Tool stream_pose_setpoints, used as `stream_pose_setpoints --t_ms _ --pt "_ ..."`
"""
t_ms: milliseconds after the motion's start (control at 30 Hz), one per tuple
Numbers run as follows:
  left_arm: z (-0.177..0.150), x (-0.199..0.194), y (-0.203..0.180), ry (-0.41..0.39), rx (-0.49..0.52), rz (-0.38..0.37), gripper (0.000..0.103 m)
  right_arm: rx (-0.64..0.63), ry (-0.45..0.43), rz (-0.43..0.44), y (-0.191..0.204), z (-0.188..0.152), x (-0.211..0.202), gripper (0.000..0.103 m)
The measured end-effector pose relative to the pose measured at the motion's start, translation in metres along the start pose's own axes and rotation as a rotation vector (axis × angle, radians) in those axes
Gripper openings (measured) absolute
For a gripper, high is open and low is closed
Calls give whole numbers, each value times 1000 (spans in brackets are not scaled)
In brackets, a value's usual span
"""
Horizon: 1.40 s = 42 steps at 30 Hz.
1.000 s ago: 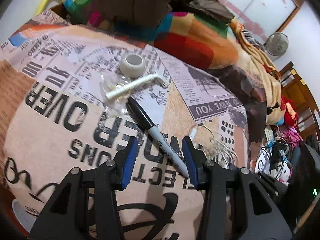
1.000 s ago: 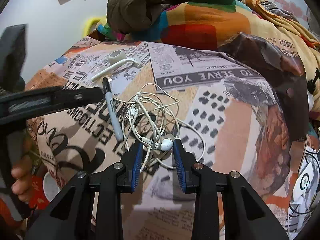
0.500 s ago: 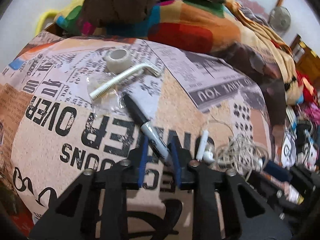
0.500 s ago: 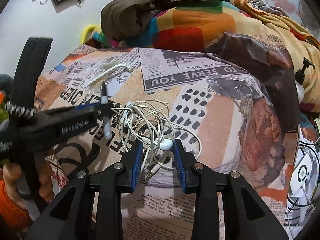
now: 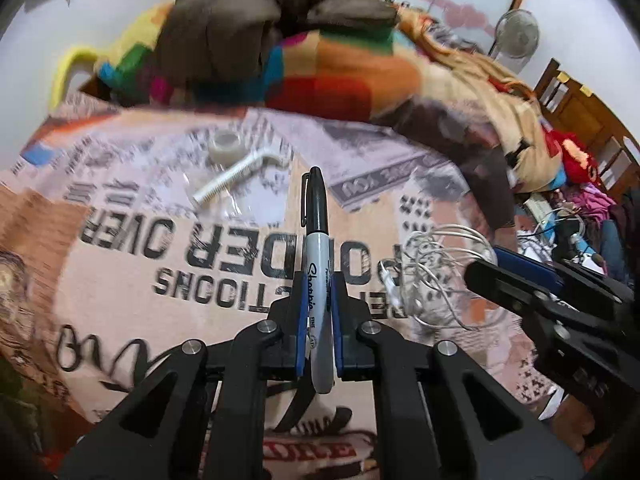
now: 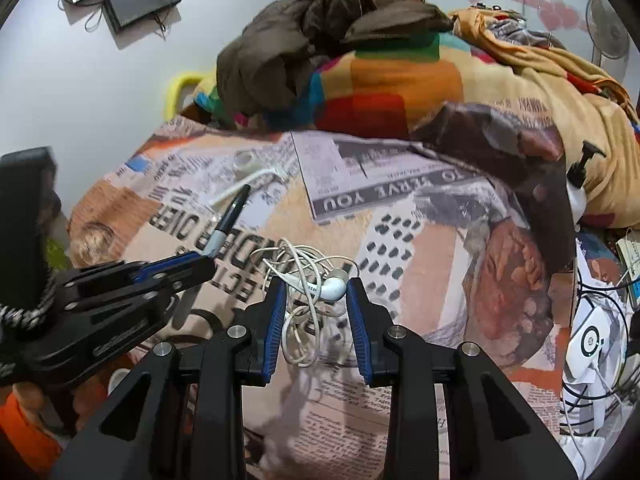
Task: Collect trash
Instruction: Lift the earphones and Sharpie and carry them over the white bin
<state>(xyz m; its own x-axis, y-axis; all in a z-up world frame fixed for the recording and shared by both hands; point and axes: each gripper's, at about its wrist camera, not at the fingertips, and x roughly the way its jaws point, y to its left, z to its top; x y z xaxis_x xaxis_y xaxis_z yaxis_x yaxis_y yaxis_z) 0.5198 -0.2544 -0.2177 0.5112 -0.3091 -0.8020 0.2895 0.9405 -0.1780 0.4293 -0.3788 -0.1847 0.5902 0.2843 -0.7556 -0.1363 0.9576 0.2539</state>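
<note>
My left gripper (image 5: 317,280) is shut on a black-capped Sharpie marker (image 5: 316,236) and holds it lifted above the newspaper-print blanket (image 5: 140,280), cap pointing away. It also shows in the right wrist view (image 6: 200,258) with the marker (image 6: 228,224). My right gripper (image 6: 315,280) is open, its fingers on either side of a tangle of white earphones (image 6: 316,284) on the blanket; that tangle shows in the left wrist view (image 5: 432,272). A white tape roll (image 5: 226,146) and a white bent straw (image 5: 236,178) on clear plastic wrap lie further back.
Piled clothes and a colourful blanket (image 6: 360,72) rise behind the items. A white pump bottle (image 6: 578,188) lies at the right. Cables and a white device (image 6: 592,344) clutter the floor to the right. A fan (image 5: 516,36) stands by the wall.
My left gripper closed on the marker and lifted it off the blanket, turning it to point away. My right gripper stayed open around the earphones.
</note>
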Motion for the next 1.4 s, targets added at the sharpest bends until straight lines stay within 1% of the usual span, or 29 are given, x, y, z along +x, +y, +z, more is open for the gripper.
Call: stream_pose_setpoints --t_ms 167,333,533,767,900,1067,1133,1267,1400 --pt "5 -46 5 -62 -10 -11 10 -8 -35 4 19 8 -21 28" --pt "2 -92 23 -124 -29 -10 10 -36 -74 12 42 16 -42 28" --pt "-12 -144 56 -190 -71 23 10 -87 -119 40 84 20 -66 28" --pt "-35 -201 97 -269 -117 64 10 -138 -136 90 138 17 -81 28" --pt "-54 -236 127 -320 -153 94 10 -174 -143 121 173 15 -86 28" --pt "-81 -271 167 -354 -207 129 10 -239 -153 165 224 11 -90 28" --pt "-95 -286 187 -370 -239 159 10 -269 -156 188 246 5 -92 28" --pt "-119 -308 218 -385 -284 200 10 -327 -157 234 288 -4 -93 28" --pt "-146 -329 250 -387 -330 252 10 -372 -138 301 327 -14 -88 28"
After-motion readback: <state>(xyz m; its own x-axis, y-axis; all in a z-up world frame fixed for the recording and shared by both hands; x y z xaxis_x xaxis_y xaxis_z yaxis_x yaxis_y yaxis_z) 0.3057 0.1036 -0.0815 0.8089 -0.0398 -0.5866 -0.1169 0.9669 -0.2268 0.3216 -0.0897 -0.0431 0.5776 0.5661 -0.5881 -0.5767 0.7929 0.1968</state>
